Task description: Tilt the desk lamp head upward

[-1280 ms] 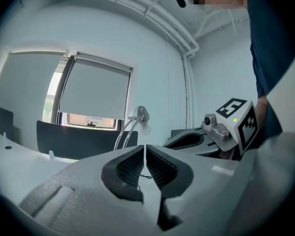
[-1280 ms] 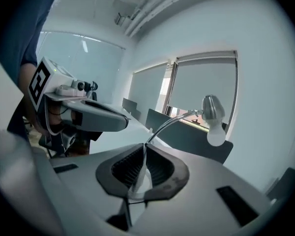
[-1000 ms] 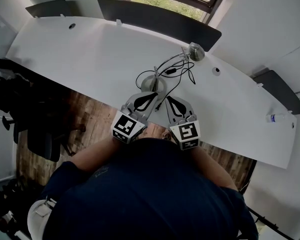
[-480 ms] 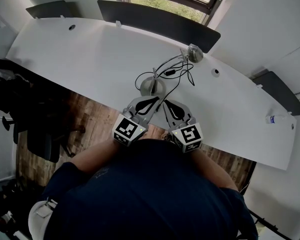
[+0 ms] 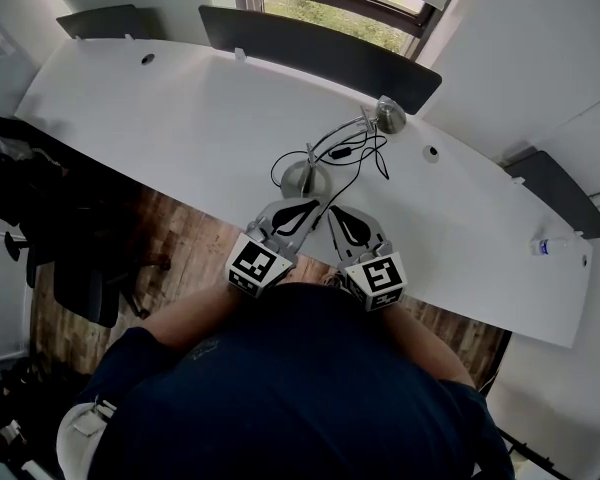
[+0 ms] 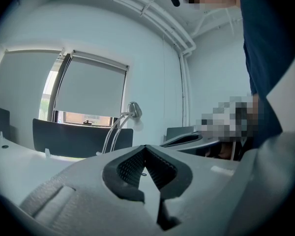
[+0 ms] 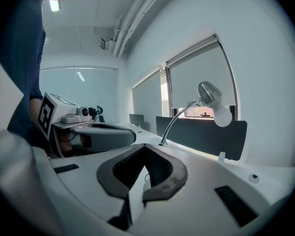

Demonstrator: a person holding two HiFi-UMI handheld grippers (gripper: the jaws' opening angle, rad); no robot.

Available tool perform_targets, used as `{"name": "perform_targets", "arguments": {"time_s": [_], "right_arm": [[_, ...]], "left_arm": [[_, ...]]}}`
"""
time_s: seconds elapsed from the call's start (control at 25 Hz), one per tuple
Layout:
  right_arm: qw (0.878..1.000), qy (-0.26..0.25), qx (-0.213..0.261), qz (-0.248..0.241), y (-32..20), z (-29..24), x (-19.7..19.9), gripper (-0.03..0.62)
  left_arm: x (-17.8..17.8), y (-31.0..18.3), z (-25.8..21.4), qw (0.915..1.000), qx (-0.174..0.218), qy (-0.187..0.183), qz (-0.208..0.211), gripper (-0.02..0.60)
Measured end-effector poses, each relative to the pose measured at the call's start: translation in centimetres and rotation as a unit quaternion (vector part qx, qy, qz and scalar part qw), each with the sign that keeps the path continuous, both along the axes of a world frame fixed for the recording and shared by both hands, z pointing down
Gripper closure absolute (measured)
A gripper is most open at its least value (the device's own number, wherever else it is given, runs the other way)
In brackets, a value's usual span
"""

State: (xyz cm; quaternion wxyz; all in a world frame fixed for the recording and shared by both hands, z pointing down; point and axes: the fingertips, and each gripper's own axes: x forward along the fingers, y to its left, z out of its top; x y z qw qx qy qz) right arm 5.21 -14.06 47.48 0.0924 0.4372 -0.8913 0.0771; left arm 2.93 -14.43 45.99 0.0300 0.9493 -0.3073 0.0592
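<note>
Looking down from the head view, the desk lamp (image 5: 335,138) stands on the white desk (image 5: 160,108), its round base (image 5: 305,178) near the front edge and its lamp head (image 5: 390,116) out at the far end of the curved arm, close to the dark screen (image 5: 320,48) under the window. A black cord (image 5: 365,156) loops beside the arm. The left gripper (image 5: 308,206) and the right gripper (image 5: 336,211) lie side by side just in front of the base, touching nothing. Over the last second both draw back a little toward the person, while the lamp keeps the same pose, apart from the camera's own small shift.

In the left gripper view the jaws are pressed together with nothing between them, and the lamp head shows well beyond their tips.

In the right gripper view the jaws also meet and are empty; a slight gap between them a second ago is now gone. Here the lamp head sits high and well apart, its bulb (image 7: 222,116) facing down and to the side.

With both tools shut, empty and easing away, no tilting is in hand at this moment. I cannot tell whether the head already sits higher than it started. If it still needs lifting, a gripper must reach forward past the base to the head
</note>
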Motion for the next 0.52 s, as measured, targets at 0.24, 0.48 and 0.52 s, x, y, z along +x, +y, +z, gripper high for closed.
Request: {"name": "perform_targets", "arguments": {"time_s": [0.24, 0.48, 0.52], "right_arm": [[1.0, 0.001, 0.007, 0.0, -0.17, -0.3, 0.19, 0.583], [1.0, 0.003, 0.006, -0.003, -0.01, -0.3, 0.11, 0.583], [1.0, 0.004, 0.005, -0.004, 0.02, -0.24, 0.09, 0.583]], "left_arm": [[0.08, -0.11, -0.2, 1.0, 0.006, 0.0, -0.002, 0.575], [0.11, 0.01, -0.47, 1.0, 0.004, 0.0, -0.003, 0.575], [0.07, 0.08, -0.5, 1.0, 0.001, 0.0, -0.003, 0.575]]}}
